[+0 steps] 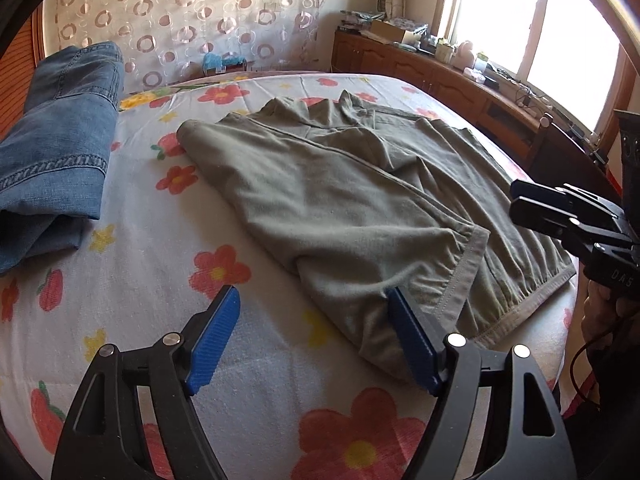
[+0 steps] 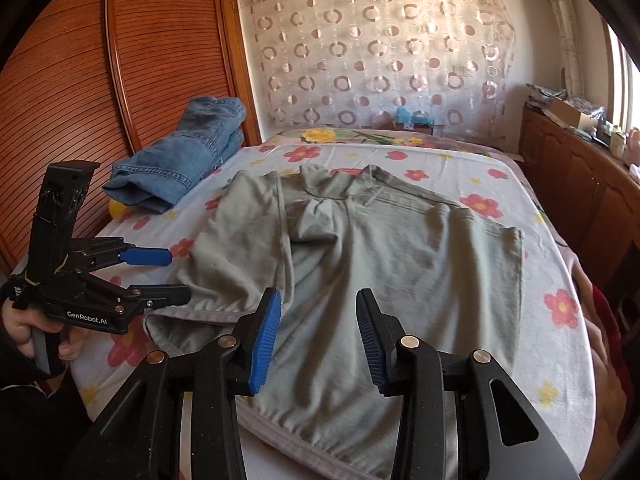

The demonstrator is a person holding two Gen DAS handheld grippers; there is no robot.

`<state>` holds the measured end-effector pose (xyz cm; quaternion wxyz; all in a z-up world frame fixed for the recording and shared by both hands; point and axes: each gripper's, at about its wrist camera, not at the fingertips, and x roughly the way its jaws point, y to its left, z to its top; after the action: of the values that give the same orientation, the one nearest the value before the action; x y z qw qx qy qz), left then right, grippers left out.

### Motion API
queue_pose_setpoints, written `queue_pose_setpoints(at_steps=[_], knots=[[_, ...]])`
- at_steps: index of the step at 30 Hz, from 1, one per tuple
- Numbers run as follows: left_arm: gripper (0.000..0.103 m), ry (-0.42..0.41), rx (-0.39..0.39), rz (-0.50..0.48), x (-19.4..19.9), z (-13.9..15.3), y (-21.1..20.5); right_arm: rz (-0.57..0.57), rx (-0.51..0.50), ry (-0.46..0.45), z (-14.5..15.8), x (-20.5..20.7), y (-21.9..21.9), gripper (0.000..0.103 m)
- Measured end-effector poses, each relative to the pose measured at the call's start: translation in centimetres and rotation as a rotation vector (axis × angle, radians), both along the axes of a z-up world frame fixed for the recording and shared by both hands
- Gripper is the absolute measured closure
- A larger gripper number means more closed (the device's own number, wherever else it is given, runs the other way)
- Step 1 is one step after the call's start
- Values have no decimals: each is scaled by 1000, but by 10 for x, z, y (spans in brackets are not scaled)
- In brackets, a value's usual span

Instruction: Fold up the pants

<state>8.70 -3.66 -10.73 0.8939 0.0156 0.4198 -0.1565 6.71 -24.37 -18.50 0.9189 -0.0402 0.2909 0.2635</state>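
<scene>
Grey-green pants (image 1: 340,200) lie spread on the flowered bed sheet (image 1: 168,280), partly folded, one leg laid over the rest; they also show in the right wrist view (image 2: 380,264). My left gripper (image 1: 314,312) is open and empty, low over the pants' near left edge, its right pad next to the cloth. It also shows in the right wrist view (image 2: 176,274), open beside the folded leg. My right gripper (image 2: 318,320) is open and empty above the pants' near middle. In the left wrist view it (image 1: 516,200) hangs over the right side.
Folded blue jeans (image 1: 56,152) lie at the bed's far left, by a slatted wooden wardrobe (image 2: 80,100). A low wooden cabinet (image 1: 440,76) with clutter runs under the window on the right. A circle-patterned curtain (image 2: 380,48) hangs behind the bed.
</scene>
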Motion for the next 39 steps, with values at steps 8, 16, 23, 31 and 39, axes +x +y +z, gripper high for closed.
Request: queue_pose_setpoints(at_steps=[8,16,23,31,39], knots=[[24,-52,49,8,-6,-3,-6,35,6,44,-6,14,4,63],[24,-62,35,8,-7,-3,-4,62,-5,95,-10,27,10,76],[24,-70,24,8,-8,-3,-4,58,-43,119,-14,36,19,77],[25,-74,4,11,-8,-3,-2,76,-73,127,-14,41,34,83],[24,-76,-16,14,-9,-3,0,95,-31,58,2,30,36,94]])
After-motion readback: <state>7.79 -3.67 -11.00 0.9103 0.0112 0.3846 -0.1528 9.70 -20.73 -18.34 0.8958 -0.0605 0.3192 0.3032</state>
